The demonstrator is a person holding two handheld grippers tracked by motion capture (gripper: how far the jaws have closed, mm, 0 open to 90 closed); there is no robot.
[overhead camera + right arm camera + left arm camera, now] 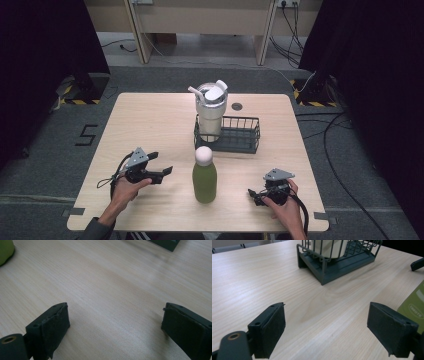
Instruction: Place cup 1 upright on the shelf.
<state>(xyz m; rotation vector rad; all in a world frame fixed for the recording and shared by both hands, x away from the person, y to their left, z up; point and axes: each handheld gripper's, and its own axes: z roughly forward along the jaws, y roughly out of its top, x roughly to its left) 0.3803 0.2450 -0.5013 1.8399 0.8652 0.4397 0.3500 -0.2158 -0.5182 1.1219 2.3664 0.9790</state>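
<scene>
Both claws gape empty over a pale wooden table [150, 120]: the left gripper [161, 165] and right gripper [254, 195] flank an upright green bottle [204, 176]; behind it, a white tumbler [210, 112] stands in a dark wire basket [240, 135].

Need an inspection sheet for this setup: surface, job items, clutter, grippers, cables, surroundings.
Surface: light wood table, bare apart from the items below; small dark round fitting near the far edge.
Job's things: green bottle with white cap, upright at the centre front; white tumbler with lid and straw, upright in the left end of the dark wire basket.
Clutter: nothing seen.
Grippers: left gripper open, holding nothing, left of the bottle; right gripper open, holding nothing, right of the bottle.
Cables: one trails from each gripper; loose cables on the floor at right.
Surroundings: grey carpet, black curtains on both sides, wooden desk legs behind.
</scene>
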